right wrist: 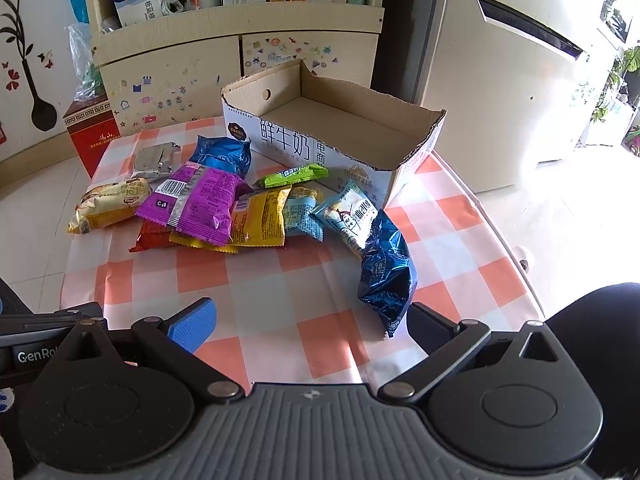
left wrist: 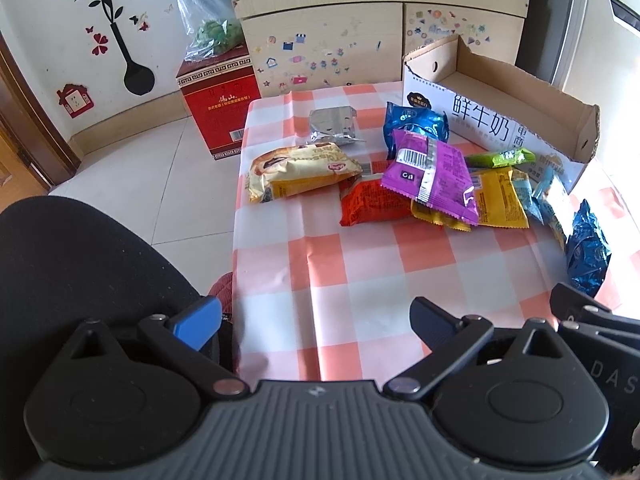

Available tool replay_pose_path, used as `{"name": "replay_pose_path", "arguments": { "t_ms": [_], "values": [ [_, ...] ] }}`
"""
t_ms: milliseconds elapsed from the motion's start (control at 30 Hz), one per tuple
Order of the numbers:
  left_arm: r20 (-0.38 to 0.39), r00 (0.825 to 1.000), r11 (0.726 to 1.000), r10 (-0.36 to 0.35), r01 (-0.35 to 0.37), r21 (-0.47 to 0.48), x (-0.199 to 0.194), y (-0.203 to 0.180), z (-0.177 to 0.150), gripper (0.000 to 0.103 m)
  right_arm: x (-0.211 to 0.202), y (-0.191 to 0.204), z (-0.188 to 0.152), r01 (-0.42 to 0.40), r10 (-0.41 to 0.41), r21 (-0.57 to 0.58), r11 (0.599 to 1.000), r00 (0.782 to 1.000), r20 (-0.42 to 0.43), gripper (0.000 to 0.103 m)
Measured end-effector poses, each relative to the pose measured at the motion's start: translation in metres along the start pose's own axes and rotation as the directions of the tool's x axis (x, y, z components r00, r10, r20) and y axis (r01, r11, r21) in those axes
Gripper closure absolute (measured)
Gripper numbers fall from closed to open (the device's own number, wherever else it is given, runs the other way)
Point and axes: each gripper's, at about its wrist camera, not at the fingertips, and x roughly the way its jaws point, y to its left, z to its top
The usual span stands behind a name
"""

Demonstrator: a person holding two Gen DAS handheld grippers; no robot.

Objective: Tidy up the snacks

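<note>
Several snack packets lie on the checked tablecloth [left wrist: 320, 264]: a purple packet [left wrist: 432, 168] [right wrist: 196, 204], a yellow-cream packet [left wrist: 300, 172] [right wrist: 108, 204], a red packet [left wrist: 372, 204], a silver packet [left wrist: 332, 124], and a dark blue packet [right wrist: 384, 272] [left wrist: 588, 248]. An empty open cardboard box [right wrist: 332, 136] [left wrist: 500, 112] stands behind them. My left gripper [left wrist: 316, 320] is open and empty at the table's near left edge. My right gripper [right wrist: 308, 324] is open and empty, with the dark blue packet just ahead of its right finger.
A red box [left wrist: 218, 108] with a plastic bag on it stands on the floor left of the table. A cream cabinet [left wrist: 360, 40] with shelves is behind. A fridge [right wrist: 500, 100] stands at the right. A black chair seat [left wrist: 80, 260] is at the near left.
</note>
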Motion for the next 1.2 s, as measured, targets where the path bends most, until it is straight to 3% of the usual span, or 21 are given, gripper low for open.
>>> {"name": "replay_pose_path", "arguments": {
  "t_ms": [967, 1200],
  "values": [
    [-0.031, 0.999, 1.0, -0.016, 0.015, -0.009, 0.013, -0.004, -0.001, 0.004, 0.01, -0.001, -0.002, 0.009, -0.009, 0.009, 1.0, 1.0, -0.026, 0.0],
    [-0.015, 0.998, 0.997, -0.069, 0.068, -0.045, 0.017, 0.008, 0.005, 0.003, 0.008, -0.016, 0.001, -0.093, 0.091, 0.056, 0.994, 0.995, 0.03, 0.0]
  ]
}}
